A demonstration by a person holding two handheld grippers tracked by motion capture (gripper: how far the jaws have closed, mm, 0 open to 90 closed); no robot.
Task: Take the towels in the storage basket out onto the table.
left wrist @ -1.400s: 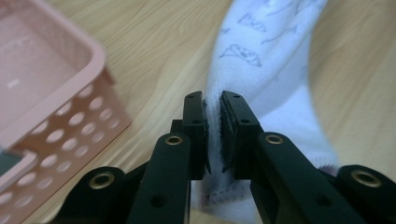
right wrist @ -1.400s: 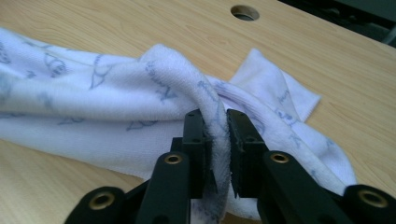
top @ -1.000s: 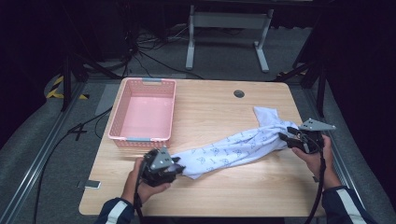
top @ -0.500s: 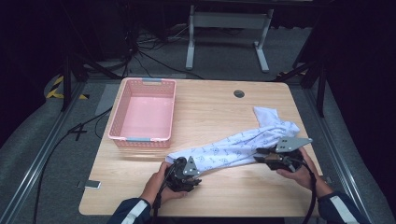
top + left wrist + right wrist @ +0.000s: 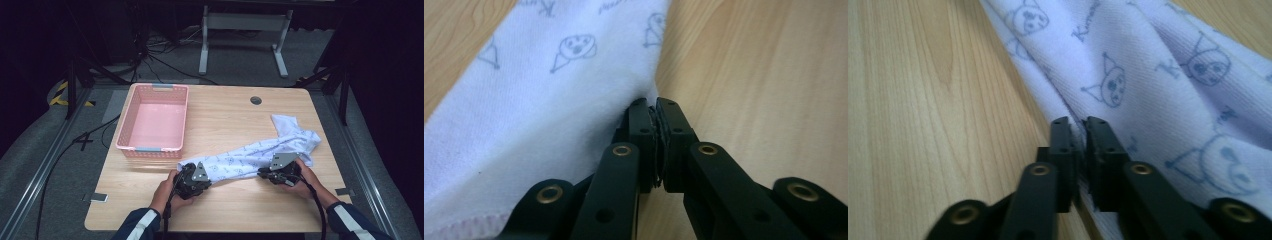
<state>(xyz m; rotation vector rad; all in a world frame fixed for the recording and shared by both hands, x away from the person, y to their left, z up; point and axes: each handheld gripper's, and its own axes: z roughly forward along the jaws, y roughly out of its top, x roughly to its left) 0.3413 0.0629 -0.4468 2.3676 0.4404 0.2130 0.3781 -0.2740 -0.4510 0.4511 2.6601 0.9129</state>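
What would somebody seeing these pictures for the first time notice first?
Most striking is the white printed garment stretched in a long twisted band across the front half of the wooden table. The left gripper is shut on its near left end and the right gripper on its edge farther right, their jaws having just closed. Next comes the empty pink basket at the table's left side.
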